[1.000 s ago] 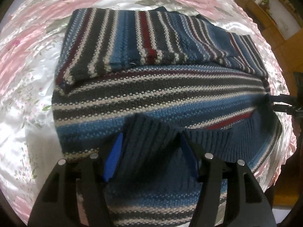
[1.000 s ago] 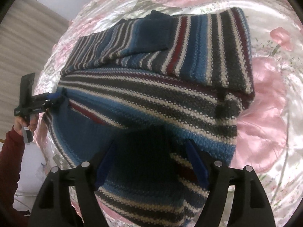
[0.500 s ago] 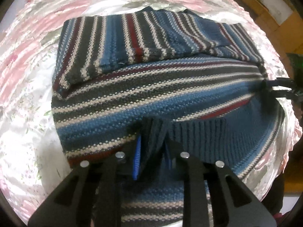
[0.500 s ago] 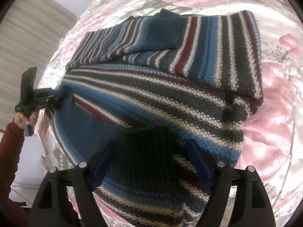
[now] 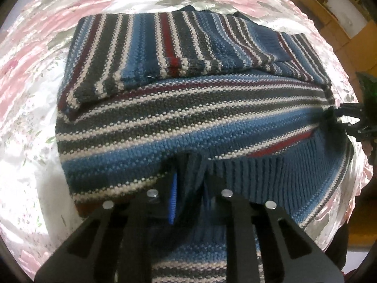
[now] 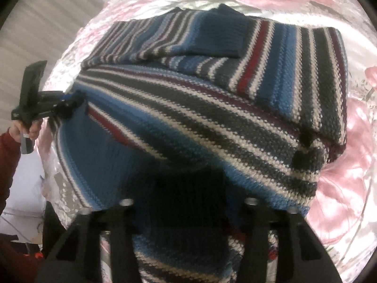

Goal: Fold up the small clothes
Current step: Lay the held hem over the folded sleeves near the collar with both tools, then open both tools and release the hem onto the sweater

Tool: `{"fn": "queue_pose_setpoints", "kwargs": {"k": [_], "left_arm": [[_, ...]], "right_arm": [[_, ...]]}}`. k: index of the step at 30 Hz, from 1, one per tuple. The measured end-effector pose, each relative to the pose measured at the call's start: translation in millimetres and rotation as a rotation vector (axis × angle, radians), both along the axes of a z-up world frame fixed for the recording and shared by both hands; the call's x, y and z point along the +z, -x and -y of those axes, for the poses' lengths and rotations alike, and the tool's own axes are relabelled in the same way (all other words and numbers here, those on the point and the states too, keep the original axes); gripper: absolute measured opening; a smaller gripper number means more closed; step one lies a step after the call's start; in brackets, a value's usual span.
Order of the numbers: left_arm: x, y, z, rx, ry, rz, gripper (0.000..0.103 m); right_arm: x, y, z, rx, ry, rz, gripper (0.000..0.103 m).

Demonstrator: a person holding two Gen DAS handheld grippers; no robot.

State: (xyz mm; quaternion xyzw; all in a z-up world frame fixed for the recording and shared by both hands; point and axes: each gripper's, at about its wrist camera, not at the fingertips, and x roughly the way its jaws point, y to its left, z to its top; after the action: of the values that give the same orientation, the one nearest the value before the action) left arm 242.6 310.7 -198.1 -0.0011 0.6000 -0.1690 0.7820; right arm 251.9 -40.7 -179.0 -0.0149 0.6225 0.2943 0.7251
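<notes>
Left tongs (image 5: 188, 188) are pressed together on the dark ribbed hem of the striped sweater (image 5: 188, 108), a pleat of the knit pinched between their blue-lined fingers (image 5: 173, 198) at the near edge of the garment. Right tongs (image 6: 188, 202) have their two black arms set wide apart with the same ribbed hem lying between them; their tips are hidden under the dark cloth, so whether they grip it cannot be told. In the left wrist view the right tongs show at the far right edge of the sweater, touching its corner; in the right wrist view the left tongs show at the left edge, held by a hand (image 6: 26, 129) in a dark red sleeve (image 6: 9, 165).

One sweater is in view, banded in blue, grey, white and red. It lies on a bed covered with a shiny pink floral bedspread (image 5: 30, 89). Two sleeves are folded across the upper part of the body, one overlapping the other near the middle. Wooden furniture (image 5: 329, 16) stands beyond the bed.
</notes>
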Motion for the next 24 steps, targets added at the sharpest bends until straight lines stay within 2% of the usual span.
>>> {"fn": "queue_pose_setpoints", "kwargs": {"k": [1, 2, 10, 15, 19, 24], "left_arm": [[3.5, 3.7, 1.7, 0.001, -0.013, 0.017, 0.015], [7.2, 7.3, 2.9, 0.001, -0.020, 0.031, 0.015], [38.9, 28.7, -6.9, 0.055, 0.017, 0.079, 0.014], [27.4, 41.6, -4.2, 0.066, 0.004, 0.061, 0.014], [27.8, 38.1, -8.8, 0.107, 0.029, 0.065, 0.014], [64.2, 15.3, -14.5, 0.142, 0.085, 0.149, 0.014]], "right_arm": [[2.4, 3.2, 0.5, 0.000, -0.014, 0.000, 0.020], [4.4, 5.9, 1.7, -0.002, -0.022, 0.001, 0.014], [35.7, 27.0, 22.7, -0.062, -0.101, 0.047, 0.012], [19.9, 38.9, 15.7, -0.054, -0.047, 0.015, 0.011], [21.2, 32.7, 21.7, -0.104, -0.070, 0.013, 0.011], [62.3, 9.1, 28.9, -0.122, -0.125, 0.086, 0.011]]}}
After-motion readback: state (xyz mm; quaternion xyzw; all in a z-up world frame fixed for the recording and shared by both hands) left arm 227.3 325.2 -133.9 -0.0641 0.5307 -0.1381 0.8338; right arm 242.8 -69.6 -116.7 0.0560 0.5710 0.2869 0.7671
